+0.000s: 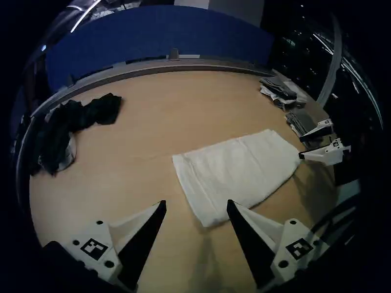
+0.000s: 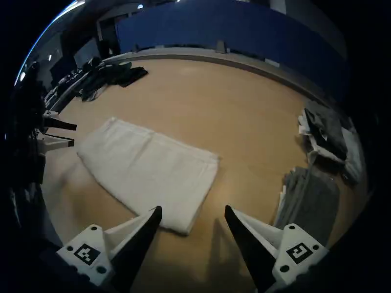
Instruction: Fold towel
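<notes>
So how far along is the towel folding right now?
Done: the white towel lies flat on the table as a neat rectangle, seemingly folded at least once. In hand: nothing; the left tool and right tool hover open at its opposite ends. Left: probably another fold, then maybe moving it to the grey folded stack.

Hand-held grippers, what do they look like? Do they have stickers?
Both the left hand-held gripper and right hand-held gripper have two pointy triangular fingers, white outside and black inside. Each finger base carries a square black-and-white marker.
</notes>
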A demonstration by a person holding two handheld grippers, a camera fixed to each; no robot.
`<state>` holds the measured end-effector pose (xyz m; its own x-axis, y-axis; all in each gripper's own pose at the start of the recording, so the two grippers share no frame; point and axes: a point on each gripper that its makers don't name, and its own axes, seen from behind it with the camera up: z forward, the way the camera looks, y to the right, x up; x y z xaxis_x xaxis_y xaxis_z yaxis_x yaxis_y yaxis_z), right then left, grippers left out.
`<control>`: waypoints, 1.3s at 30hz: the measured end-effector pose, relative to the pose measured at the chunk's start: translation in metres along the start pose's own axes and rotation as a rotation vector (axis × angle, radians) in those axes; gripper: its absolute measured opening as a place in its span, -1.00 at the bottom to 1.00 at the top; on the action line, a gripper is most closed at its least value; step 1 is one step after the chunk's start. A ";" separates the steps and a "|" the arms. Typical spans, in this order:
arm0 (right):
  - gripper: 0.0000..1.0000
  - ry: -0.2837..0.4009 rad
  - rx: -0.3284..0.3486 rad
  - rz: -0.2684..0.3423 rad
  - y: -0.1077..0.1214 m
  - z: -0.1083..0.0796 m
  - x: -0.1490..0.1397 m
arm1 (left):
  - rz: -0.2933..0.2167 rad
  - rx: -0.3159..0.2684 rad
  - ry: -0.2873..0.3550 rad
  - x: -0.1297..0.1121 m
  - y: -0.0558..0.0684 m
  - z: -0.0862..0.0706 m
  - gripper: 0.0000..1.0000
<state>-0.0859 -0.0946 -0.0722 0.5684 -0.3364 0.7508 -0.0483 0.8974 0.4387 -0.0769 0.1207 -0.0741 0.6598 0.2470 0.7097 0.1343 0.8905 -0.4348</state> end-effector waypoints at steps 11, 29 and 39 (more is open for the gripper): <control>0.96 -0.020 0.020 -0.031 -0.015 -0.005 -0.021 | -0.043 0.005 -0.010 -0.023 0.006 -0.014 0.55; 0.11 -0.039 0.039 -0.027 -0.017 0.004 -0.034 | -0.047 -0.004 -0.020 -0.035 0.016 -0.016 0.58; -0.41 -0.054 0.065 -0.025 -0.020 0.009 -0.038 | -0.045 -0.003 -0.023 -0.036 0.016 -0.018 0.59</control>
<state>-0.1143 -0.1021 -0.1049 0.5252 -0.3749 0.7639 -0.0892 0.8686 0.4875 -0.0856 0.1192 -0.1166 0.6355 0.2158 0.7413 0.1658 0.8996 -0.4040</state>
